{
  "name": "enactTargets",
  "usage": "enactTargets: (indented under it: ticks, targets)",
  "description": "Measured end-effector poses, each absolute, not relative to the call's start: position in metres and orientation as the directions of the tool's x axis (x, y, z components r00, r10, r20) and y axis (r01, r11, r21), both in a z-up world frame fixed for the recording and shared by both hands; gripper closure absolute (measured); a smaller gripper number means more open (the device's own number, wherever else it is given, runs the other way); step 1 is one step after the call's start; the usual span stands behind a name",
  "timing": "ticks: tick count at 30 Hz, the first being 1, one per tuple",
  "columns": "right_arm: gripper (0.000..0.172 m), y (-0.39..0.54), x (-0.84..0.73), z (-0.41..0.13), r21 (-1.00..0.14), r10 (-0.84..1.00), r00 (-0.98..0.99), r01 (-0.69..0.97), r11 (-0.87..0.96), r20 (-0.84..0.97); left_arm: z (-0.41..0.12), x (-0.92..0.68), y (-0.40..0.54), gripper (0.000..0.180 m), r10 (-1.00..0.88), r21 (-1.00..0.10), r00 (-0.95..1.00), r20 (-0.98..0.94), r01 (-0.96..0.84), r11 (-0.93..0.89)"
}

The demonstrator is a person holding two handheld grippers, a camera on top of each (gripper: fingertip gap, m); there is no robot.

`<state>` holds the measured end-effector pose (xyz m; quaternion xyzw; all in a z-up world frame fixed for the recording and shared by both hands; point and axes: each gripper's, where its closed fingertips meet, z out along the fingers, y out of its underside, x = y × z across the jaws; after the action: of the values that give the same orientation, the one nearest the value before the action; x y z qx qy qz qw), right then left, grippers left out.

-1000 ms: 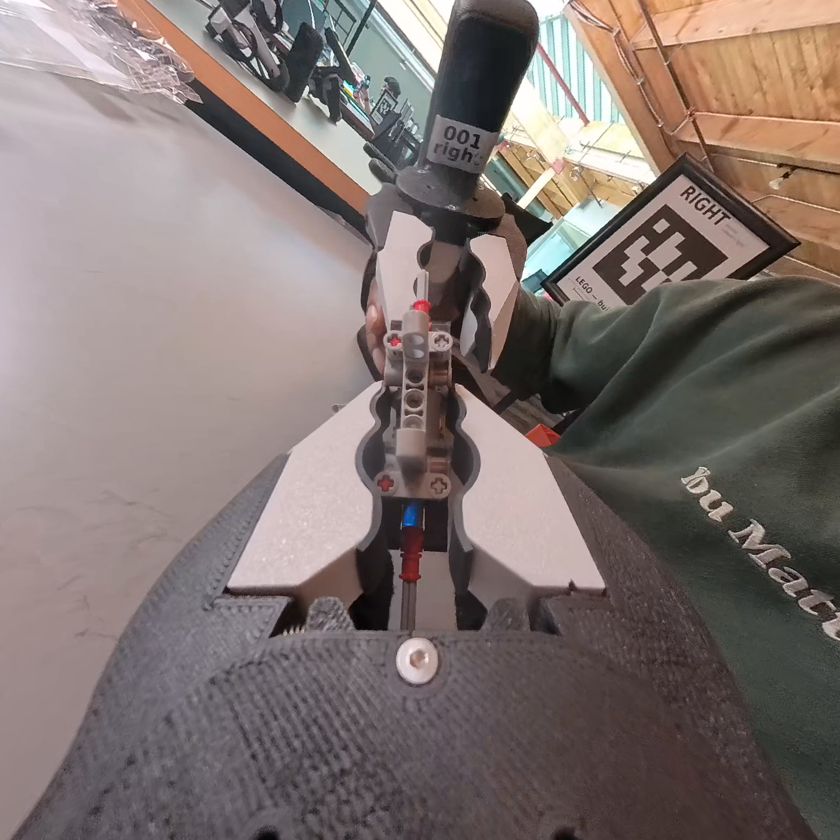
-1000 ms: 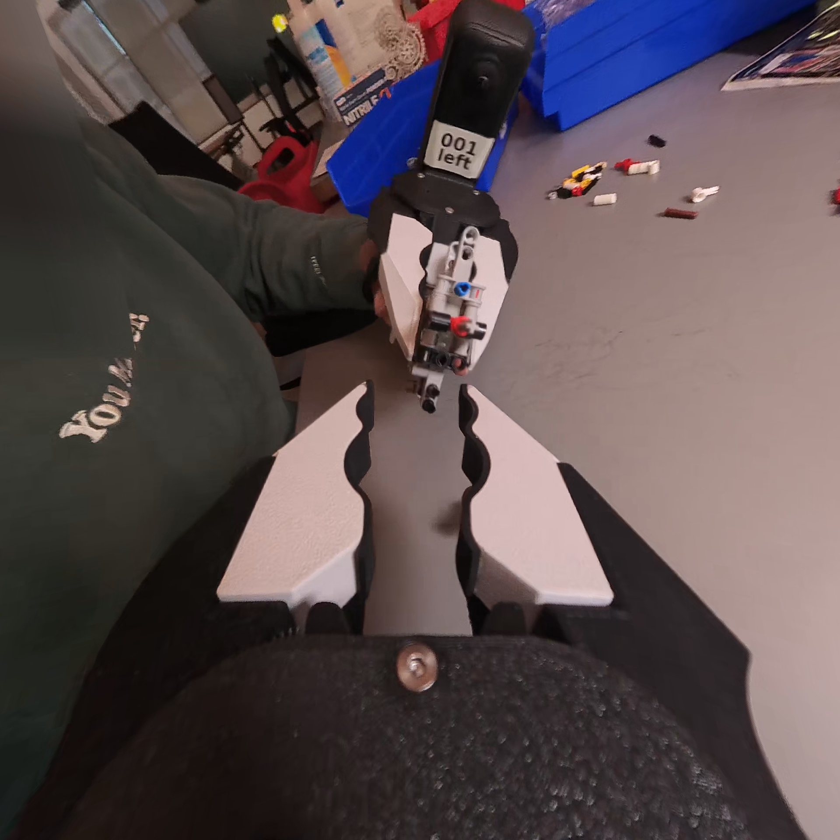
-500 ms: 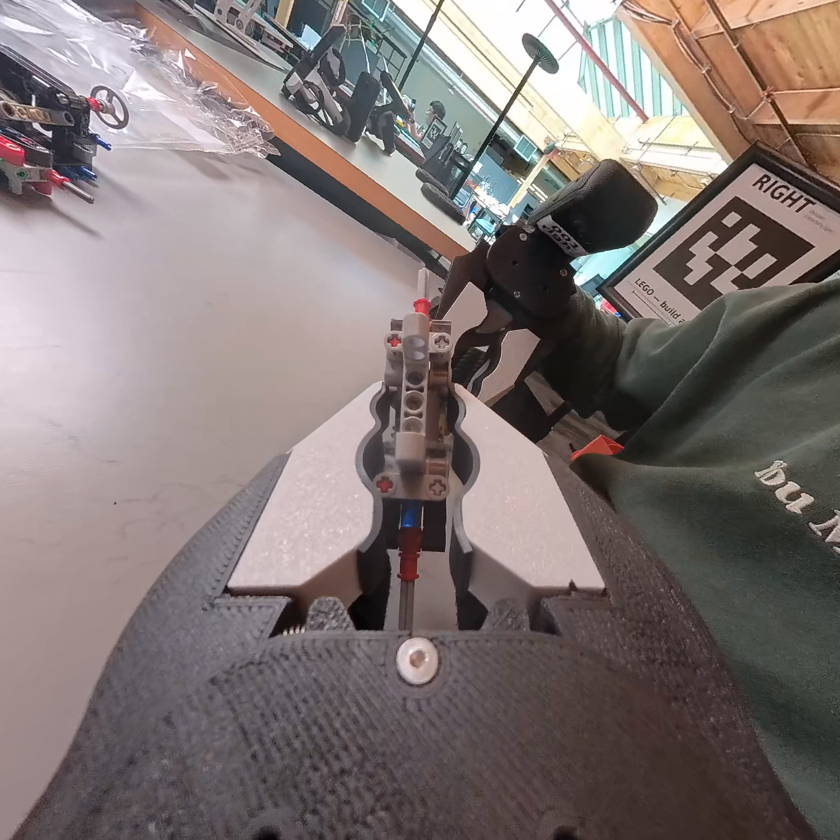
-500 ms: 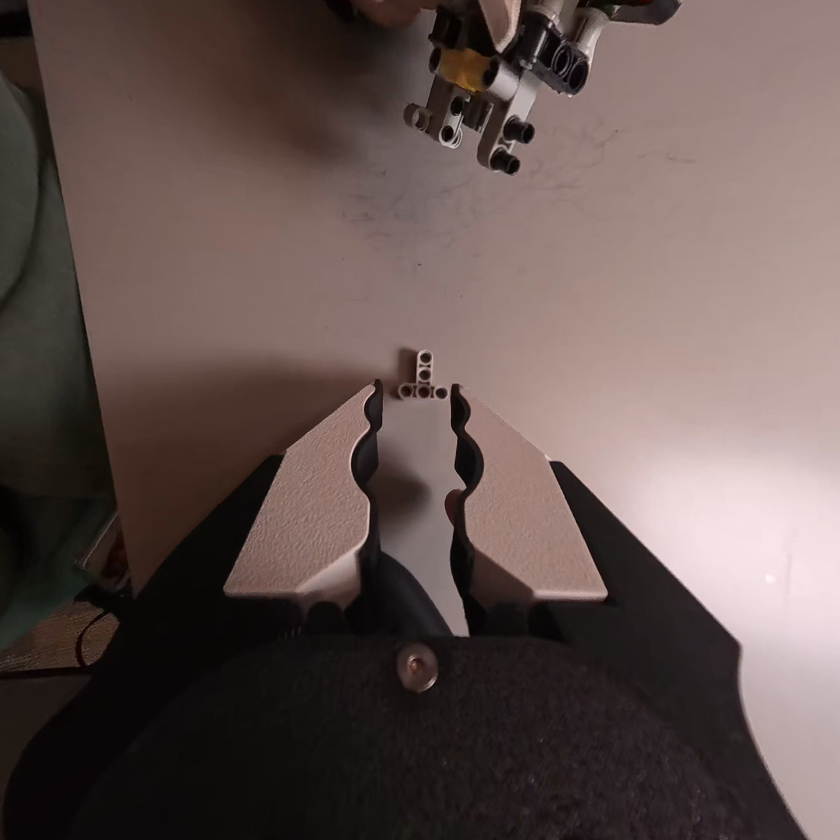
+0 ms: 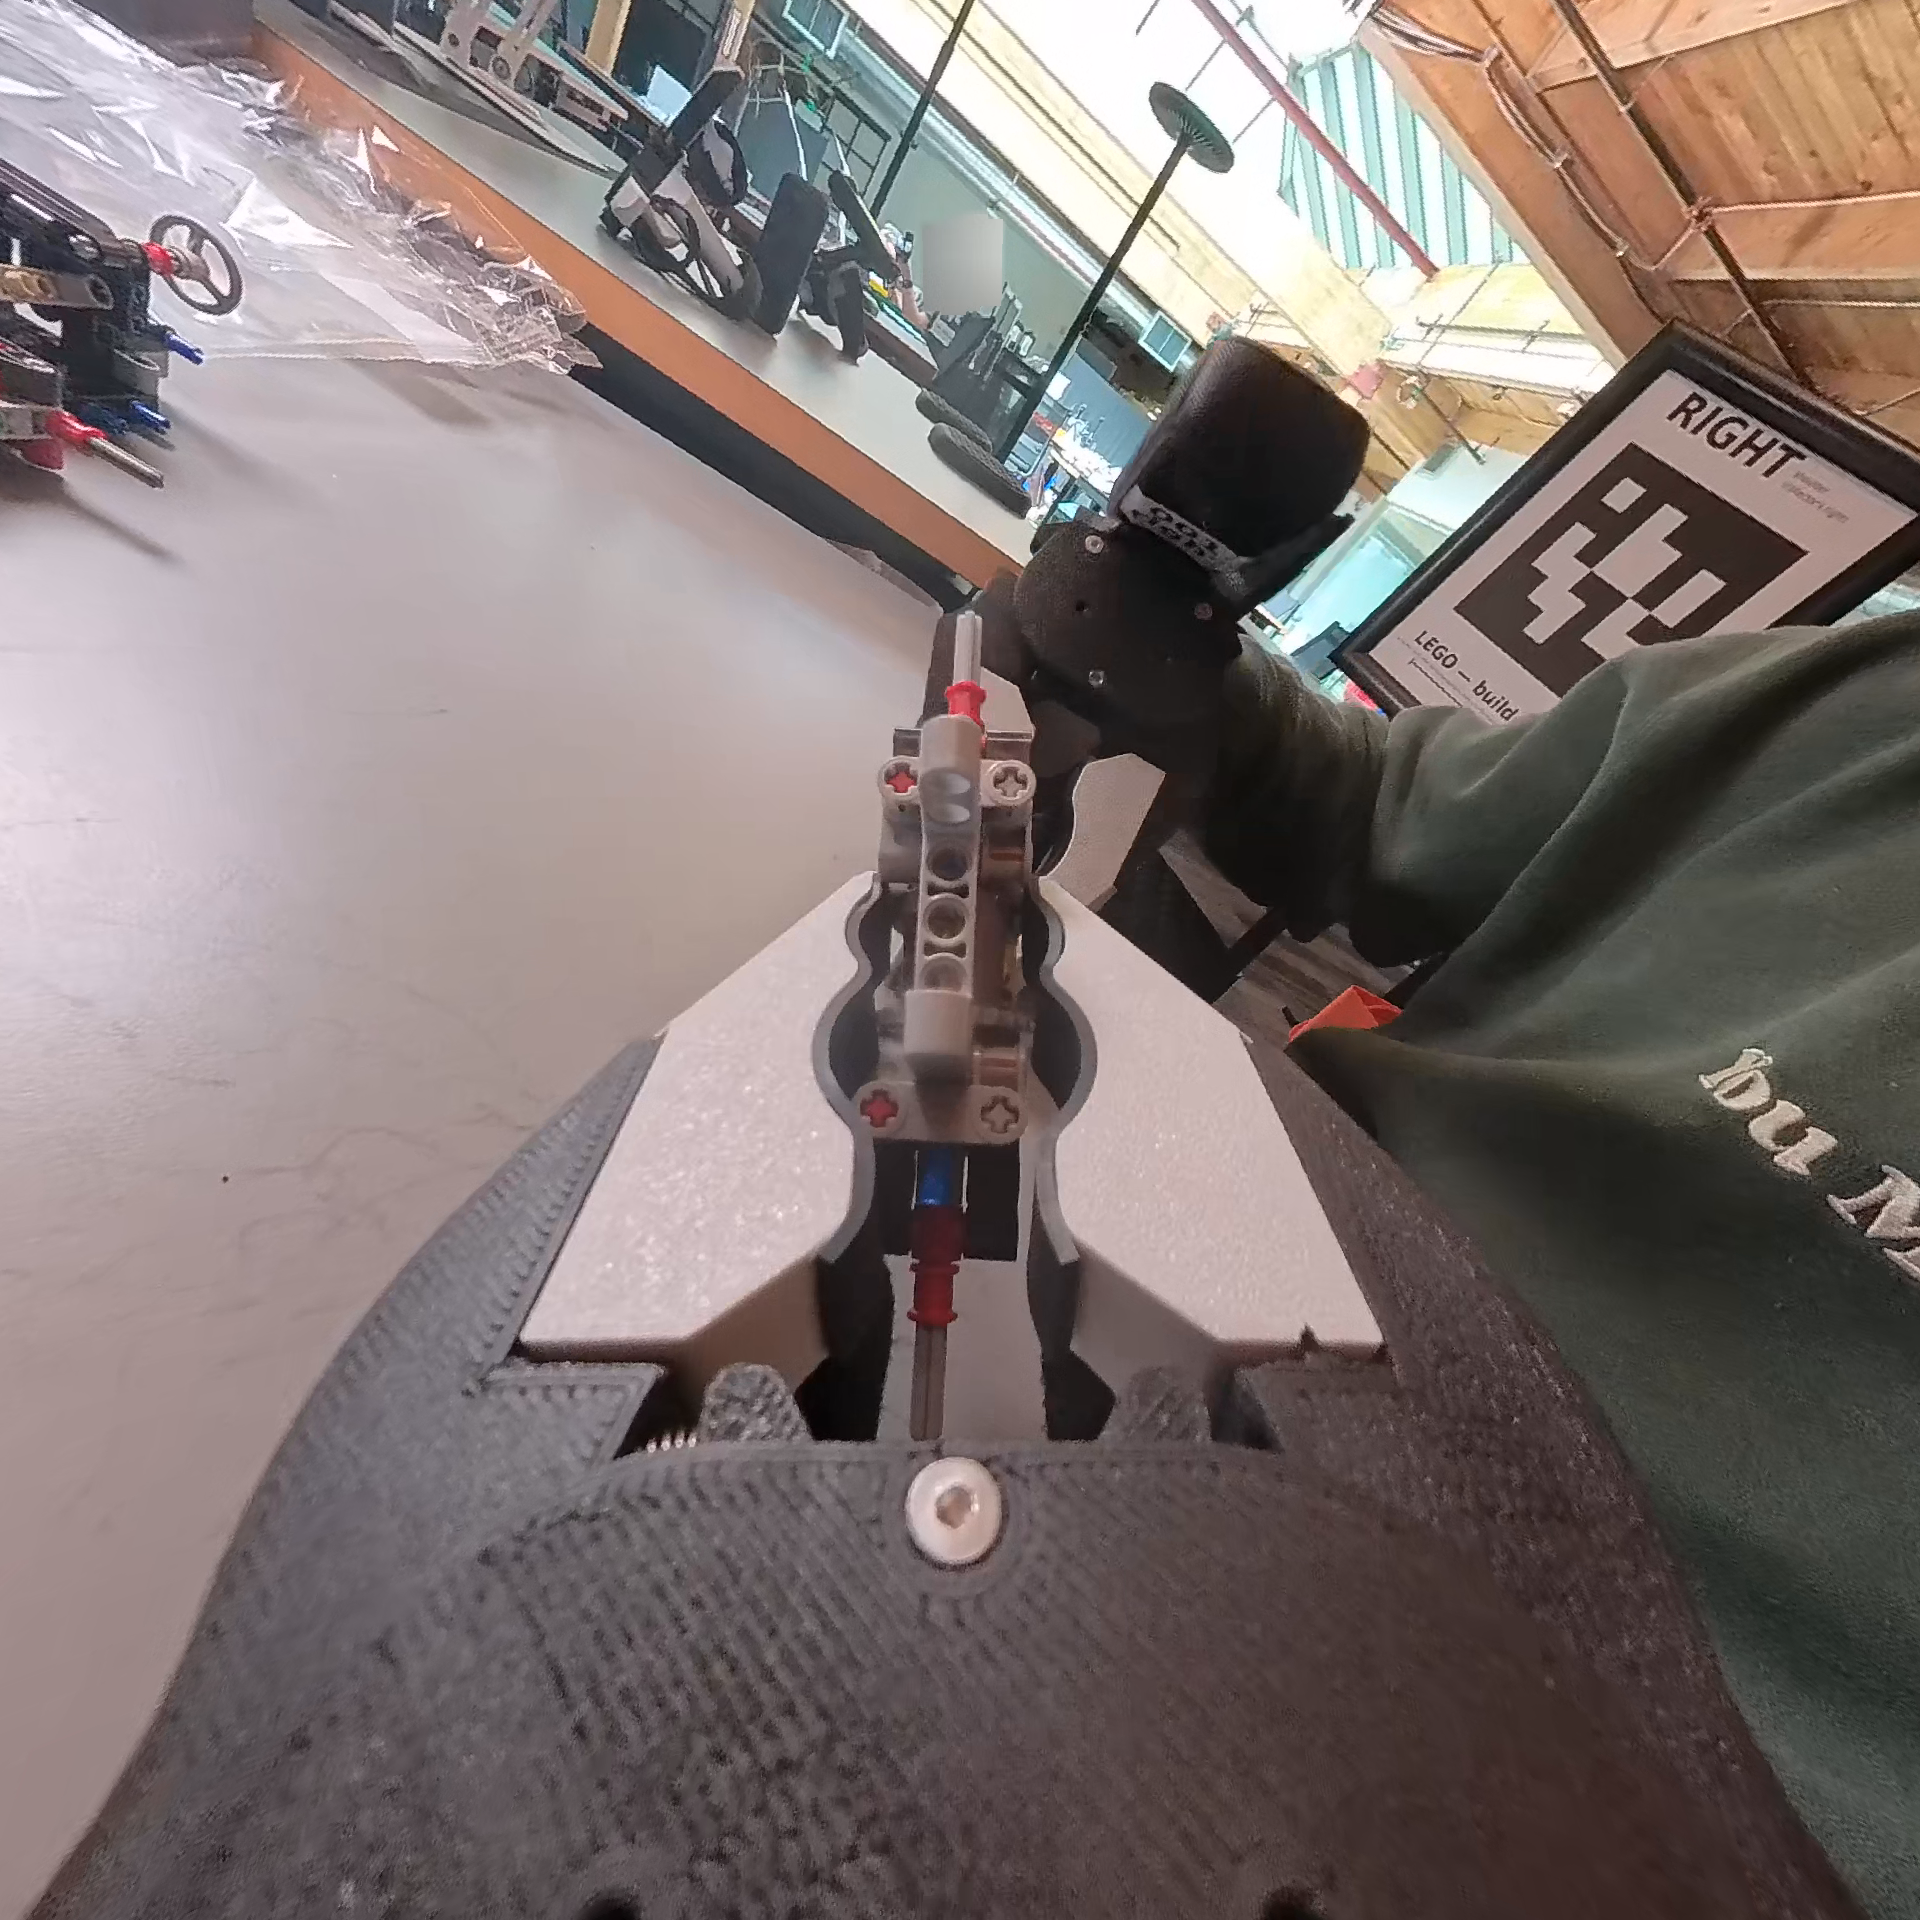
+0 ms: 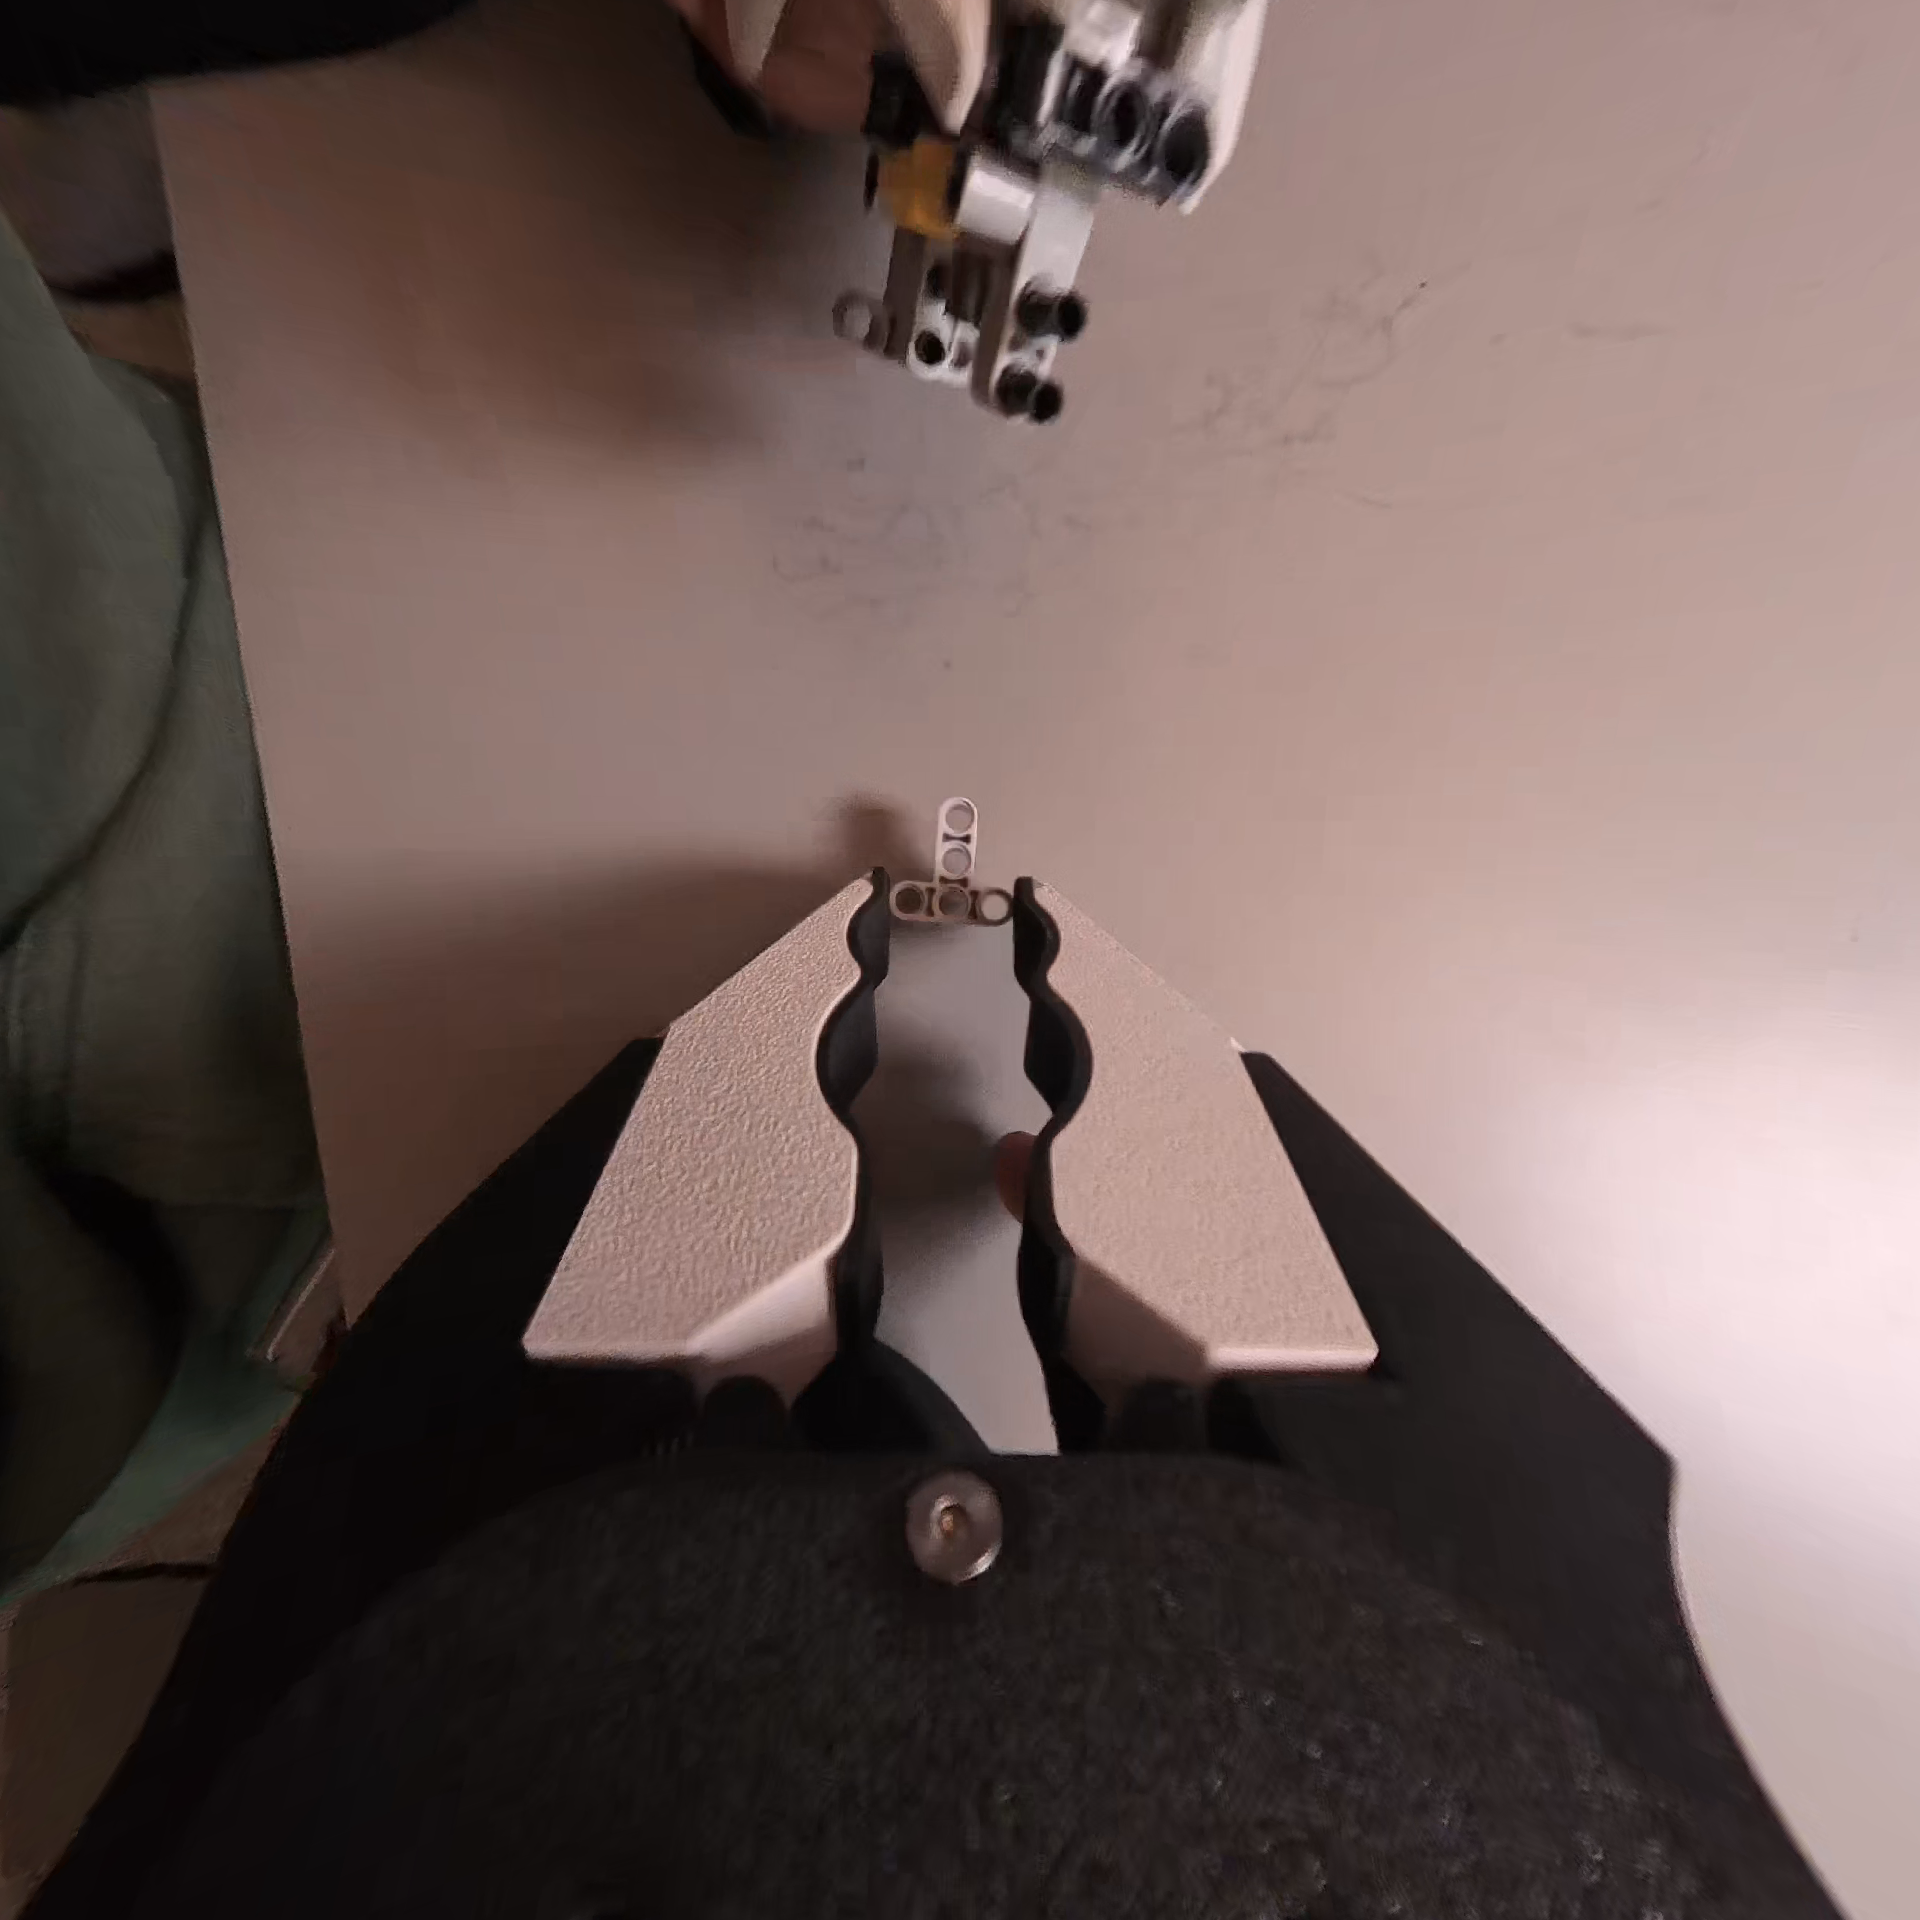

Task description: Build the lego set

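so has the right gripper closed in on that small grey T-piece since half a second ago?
Yes. The right gripper now brackets the T-piece's crossbar on the table; earlier the piece lay just past its tips.

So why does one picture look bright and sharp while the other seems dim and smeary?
Left wrist view: daylight from big windows, the grey brick assembly in the left claw mostly crisp, straight table edges bowed by the wide lens. Right wrist view: dimmer, warm cast, claw shadow on the table, and the assembly at the top blurred.

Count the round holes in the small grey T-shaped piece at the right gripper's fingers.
5: three across the bar of the T-shaped piece between the fingers, two up its stem. None looks hidden.
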<state>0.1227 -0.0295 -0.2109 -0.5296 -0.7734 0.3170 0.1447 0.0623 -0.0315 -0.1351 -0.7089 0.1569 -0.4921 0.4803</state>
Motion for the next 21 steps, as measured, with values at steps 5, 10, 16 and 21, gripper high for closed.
enactTargets:
  ticks: [5, 10, 16, 21]
  targets:
    - [0.150, -0.023, 0.102, -0.153, -0.861, 0.901, -0.364, 0.509, -0.017, -0.234, -0.133, 0.063, -0.033, 0.157, -0.705, -0.836, 0.452, 0.547, 0.256, -0.485]
    - [0.150, -0.022, 0.087, -0.120, -0.867, 0.814, -0.375, 0.411, -0.282, -0.443, -0.130, 0.066, -0.034, 0.157, -0.712, -0.832, 0.432, 0.554, 0.264, -0.487]
    - [0.150, -0.033, 0.081, -0.139, -0.797, 0.733, -0.391, 0.500, -0.338, -0.556, -0.135, 0.069, -0.034, 0.157, -0.683, -0.801, 0.420, 0.597, 0.261, -0.540]
    - [0.150, -0.035, 0.080, -0.145, -0.761, 0.687, -0.387, 0.519, -0.389, -0.615, -0.135, 0.069, -0.034, 0.157, -0.658, -0.764, 0.390, 0.644, 0.286, -0.578]
